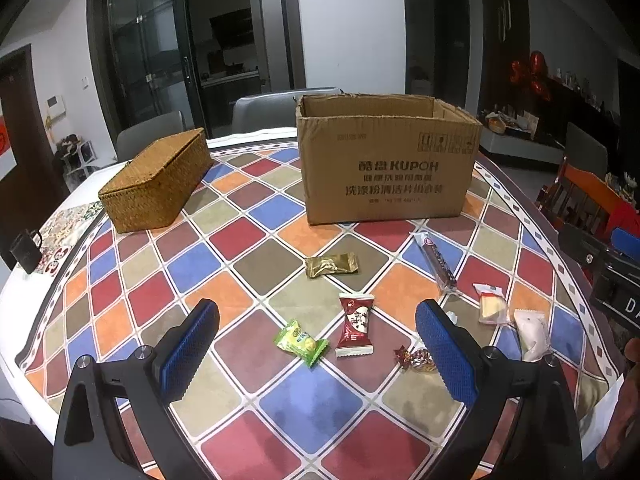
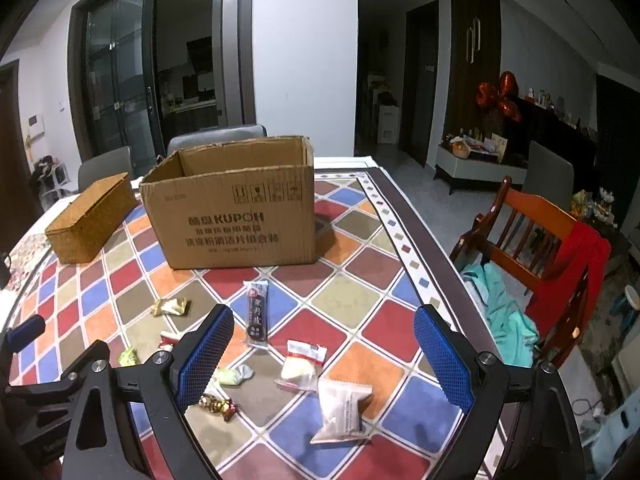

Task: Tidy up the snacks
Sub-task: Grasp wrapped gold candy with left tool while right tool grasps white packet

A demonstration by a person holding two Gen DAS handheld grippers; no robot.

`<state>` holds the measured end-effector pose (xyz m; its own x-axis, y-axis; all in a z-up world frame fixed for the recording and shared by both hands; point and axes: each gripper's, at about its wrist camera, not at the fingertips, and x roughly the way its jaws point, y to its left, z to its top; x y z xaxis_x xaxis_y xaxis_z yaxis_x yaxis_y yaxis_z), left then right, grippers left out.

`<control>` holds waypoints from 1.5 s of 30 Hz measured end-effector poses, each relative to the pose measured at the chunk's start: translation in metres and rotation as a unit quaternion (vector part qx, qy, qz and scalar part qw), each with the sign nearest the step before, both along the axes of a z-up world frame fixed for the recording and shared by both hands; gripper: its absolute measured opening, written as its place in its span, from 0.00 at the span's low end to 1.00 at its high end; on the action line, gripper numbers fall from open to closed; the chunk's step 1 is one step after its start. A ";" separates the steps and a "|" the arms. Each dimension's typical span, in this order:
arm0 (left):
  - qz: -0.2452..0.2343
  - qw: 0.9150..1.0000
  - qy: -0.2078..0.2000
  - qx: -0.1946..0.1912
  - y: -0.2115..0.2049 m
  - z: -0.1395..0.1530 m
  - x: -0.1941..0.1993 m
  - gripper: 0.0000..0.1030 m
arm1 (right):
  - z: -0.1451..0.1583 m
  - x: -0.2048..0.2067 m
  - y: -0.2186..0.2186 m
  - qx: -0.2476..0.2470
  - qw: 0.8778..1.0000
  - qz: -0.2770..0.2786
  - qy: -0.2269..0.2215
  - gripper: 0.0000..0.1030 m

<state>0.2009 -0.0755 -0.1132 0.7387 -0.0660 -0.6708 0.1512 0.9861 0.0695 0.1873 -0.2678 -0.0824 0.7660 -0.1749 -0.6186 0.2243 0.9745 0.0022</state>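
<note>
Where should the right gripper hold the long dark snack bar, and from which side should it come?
Grip the long dark snack bar across its narrow width near the middle, coming down from above. It lies flat on the table, pointing toward the cardboard box, so its long edges are free. The right gripper is open.

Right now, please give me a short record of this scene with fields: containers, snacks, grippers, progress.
containers: open cardboard box, top open; woven basket, lid closed, to its left
snacks: gold candy, red packet, green candy, dark long bar, white packet, all loose on the table
grippers: left gripper open, empty; right gripper open, empty
progress: no snack held yet
</note>
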 end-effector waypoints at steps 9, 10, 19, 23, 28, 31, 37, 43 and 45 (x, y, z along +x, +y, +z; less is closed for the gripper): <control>-0.006 1.000 0.008 0.004 -0.002 -0.015 -0.004 0.97 | -0.018 -0.002 0.000 0.005 1.000 0.001 0.015 0.90; -0.007 1.000 0.008 0.005 -0.003 -0.017 -0.005 0.97 | -0.021 -0.003 -0.001 0.005 1.000 0.000 0.018 0.90; -0.023 0.999 0.025 0.003 -0.012 -0.036 -0.009 0.97 | -0.044 -0.007 -0.008 0.007 0.999 -0.002 0.046 0.90; -0.032 0.999 0.025 0.003 -0.017 -0.042 -0.011 0.97 | -0.057 -0.008 -0.012 0.015 0.998 -0.006 0.058 0.90; -0.047 0.998 0.027 0.008 -0.025 -0.051 -0.014 0.97 | -0.070 -0.009 -0.019 0.024 0.997 -0.010 0.071 0.90; -0.054 0.998 0.034 0.011 -0.032 -0.059 -0.012 0.97 | -0.078 -0.009 -0.020 0.028 0.996 -0.006 0.079 0.90; -0.066 0.997 0.049 0.008 -0.041 -0.071 -0.006 0.97 | -0.093 -0.006 -0.020 0.032 0.995 0.005 0.097 0.90; -0.079 0.995 0.062 0.004 -0.052 -0.079 0.000 0.96 | -0.107 -0.002 -0.023 0.037 0.992 0.005 0.118 0.90; -0.085 0.994 0.065 0.004 -0.057 -0.081 0.002 0.96 | -0.111 -0.001 -0.026 0.042 0.991 0.001 0.123 0.90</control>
<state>0.2025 -0.1330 -0.1940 0.6244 -0.1778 -0.7606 0.3244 0.9448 0.0454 0.1864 -0.2939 -0.1933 0.5897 -0.1141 -0.7995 0.2268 0.9735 0.0284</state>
